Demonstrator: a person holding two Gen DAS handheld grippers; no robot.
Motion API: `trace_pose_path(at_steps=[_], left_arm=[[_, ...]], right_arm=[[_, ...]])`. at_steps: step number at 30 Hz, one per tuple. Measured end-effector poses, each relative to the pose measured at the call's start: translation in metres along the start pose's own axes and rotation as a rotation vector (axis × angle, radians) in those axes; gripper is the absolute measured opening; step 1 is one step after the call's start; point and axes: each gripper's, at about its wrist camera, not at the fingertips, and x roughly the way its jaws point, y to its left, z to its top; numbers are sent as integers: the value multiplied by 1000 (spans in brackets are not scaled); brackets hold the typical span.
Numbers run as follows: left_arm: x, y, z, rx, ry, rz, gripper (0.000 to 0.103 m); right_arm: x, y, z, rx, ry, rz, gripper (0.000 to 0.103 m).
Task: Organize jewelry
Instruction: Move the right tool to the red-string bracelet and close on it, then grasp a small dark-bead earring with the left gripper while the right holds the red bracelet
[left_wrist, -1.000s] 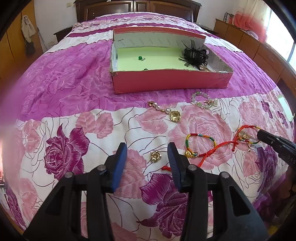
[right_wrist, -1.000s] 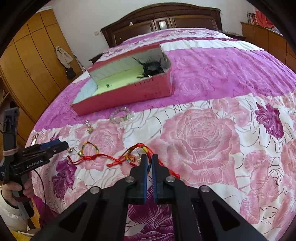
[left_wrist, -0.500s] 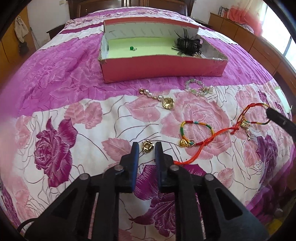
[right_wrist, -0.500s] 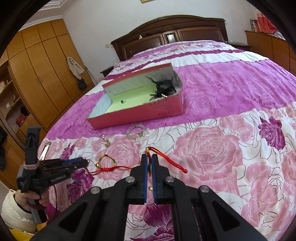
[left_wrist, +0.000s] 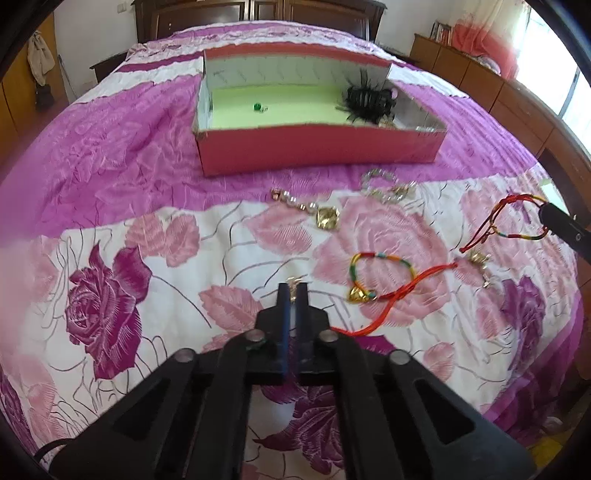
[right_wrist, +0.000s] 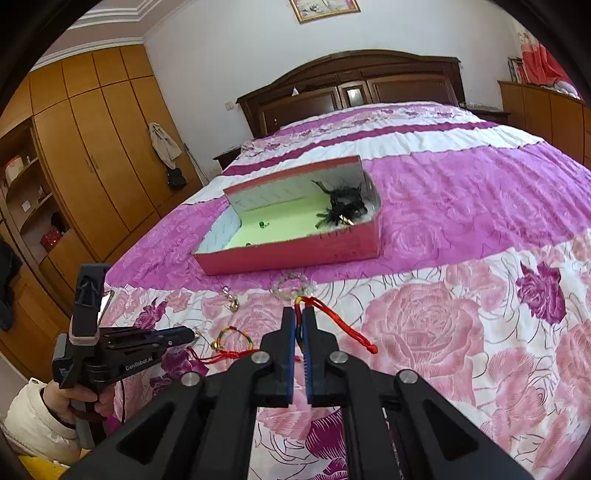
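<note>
My left gripper (left_wrist: 293, 286) is shut on a small gold charm (left_wrist: 294, 283) and holds it just above the floral bedspread. My right gripper (right_wrist: 298, 311) is shut on a red and multicoloured cord bracelet (right_wrist: 325, 308), lifted off the bed; its cord shows in the left wrist view (left_wrist: 517, 218). A second cord bracelet with a gold charm (left_wrist: 376, 273), a pearl and gold piece (left_wrist: 314, 212) and a clear bead bracelet (left_wrist: 388, 186) lie on the bed. The red box (left_wrist: 321, 147) with a green floor holds a black feather clip (left_wrist: 369, 99) and a green bead (left_wrist: 255, 107).
The box (right_wrist: 295, 254) sits mid-bed, beyond the loose jewelry. A wooden headboard (right_wrist: 351, 88) is at the far end. Wardrobes (right_wrist: 92, 155) stand left of the bed and low cabinets (left_wrist: 480, 85) right of it. The left gripper also shows in the right wrist view (right_wrist: 192, 334).
My left gripper has closed on the gold charm and lifted it. My right gripper has risen with the cord bracelet, pulling its red cord up off the bed.
</note>
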Motion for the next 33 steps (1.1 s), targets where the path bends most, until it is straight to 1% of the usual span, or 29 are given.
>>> trace_pose_path(at_steps=[5,9,17,19,22,24,26,29,30,31,32,33], left_arm=[[-14,1,6,-5,-42,-12,0],[-19,4,7,-11,-55,-19,0],[-8,1,3,7,0,-8,0],[-3,-1,2,19,15,-3,2],[4,-3,1,35,38,15,8],[8,-4,0,40,45,31,17],[14,-3,0,44,51,52,18],[21,-1,-1,42,56,52,18],[22,-1,-1,43,55,52,16],[23,-1,-1,46,48,52,14],[24,-1,-1,49,46,54,5],[24,-1,-1,49,46,54,4]], right_arm=[[-6,5,5,-21,-25,-1,5],[-10,8,8,-28,-40,5,5],[-11,9,10,-32,-45,6,5],[-11,10,9,-31,-45,6,5],[-11,10,9,-27,-42,7,5],[-11,9,9,-26,-41,7,5],[-11,8,9,-25,-40,9,5],[-10,8,9,-23,-37,11,5],[-11,7,8,-23,-36,12,5],[-10,8,8,-23,-34,12,5],[-10,7,8,-23,-33,12,5],[-10,7,8,-22,-33,12,5]])
